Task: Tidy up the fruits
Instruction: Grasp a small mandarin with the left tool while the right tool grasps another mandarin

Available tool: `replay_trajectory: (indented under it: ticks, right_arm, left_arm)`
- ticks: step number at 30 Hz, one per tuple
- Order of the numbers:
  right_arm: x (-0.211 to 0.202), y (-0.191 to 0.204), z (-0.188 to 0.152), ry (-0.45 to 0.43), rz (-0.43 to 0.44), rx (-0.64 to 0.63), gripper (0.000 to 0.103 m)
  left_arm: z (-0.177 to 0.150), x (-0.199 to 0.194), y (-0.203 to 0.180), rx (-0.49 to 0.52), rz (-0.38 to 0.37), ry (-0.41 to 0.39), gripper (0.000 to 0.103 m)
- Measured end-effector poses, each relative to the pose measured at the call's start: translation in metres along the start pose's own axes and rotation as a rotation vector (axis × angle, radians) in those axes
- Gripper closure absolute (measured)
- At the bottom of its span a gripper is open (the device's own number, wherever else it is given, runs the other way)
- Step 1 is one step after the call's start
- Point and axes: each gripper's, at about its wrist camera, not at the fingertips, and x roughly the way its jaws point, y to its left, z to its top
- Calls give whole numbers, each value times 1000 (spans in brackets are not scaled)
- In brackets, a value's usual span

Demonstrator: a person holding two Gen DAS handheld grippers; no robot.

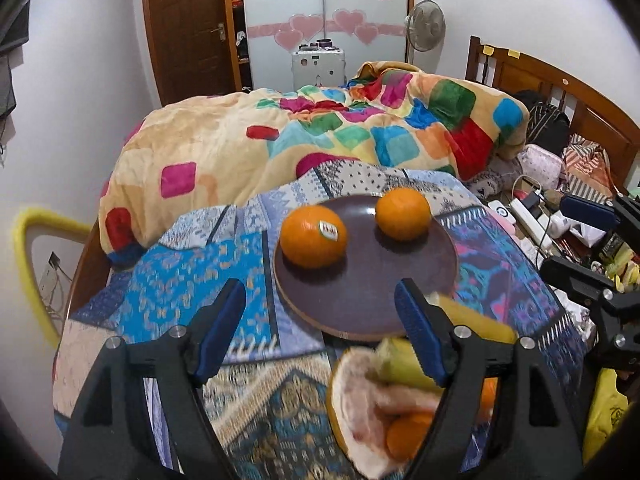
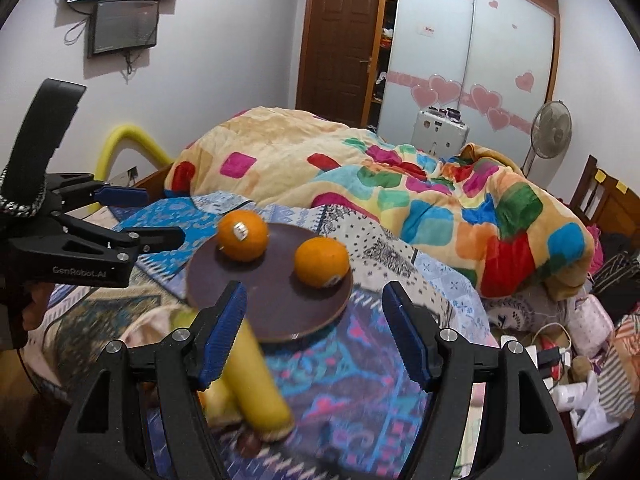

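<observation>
Hovering open and empty: left gripper point(image 1: 320, 336), right gripper point(image 2: 314, 332). Plate point(image 1: 384, 280) just ahead, two oranges point(image 1: 313, 236) on it; banana point(image 2: 256, 380) beside right gripper.

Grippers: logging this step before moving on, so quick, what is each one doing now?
Left gripper: open, nothing between its blue-padded black fingers.
Right gripper: open, holding nothing.

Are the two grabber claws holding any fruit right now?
No. The left gripper and right gripper are both open and empty; the two round oranges sit free on the dark brown plate.
</observation>
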Motion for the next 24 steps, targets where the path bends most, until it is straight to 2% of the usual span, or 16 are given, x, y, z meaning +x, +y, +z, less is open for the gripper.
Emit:
replay_trajectory:
  ticks: [9,18,24]
  right_arm:
    - [-14,23,-29,2,49,-1,36]
    - [-3,39,-49,32,128,55,36]
    - [13,44,-55,79,174,83,52]
  left_arm:
    - [-48,-16,-6,-2,5,39,26]
    - [-79,-30,1,-21,20,8,26]
    - [-88,-35,0,-29,-13,4,26]
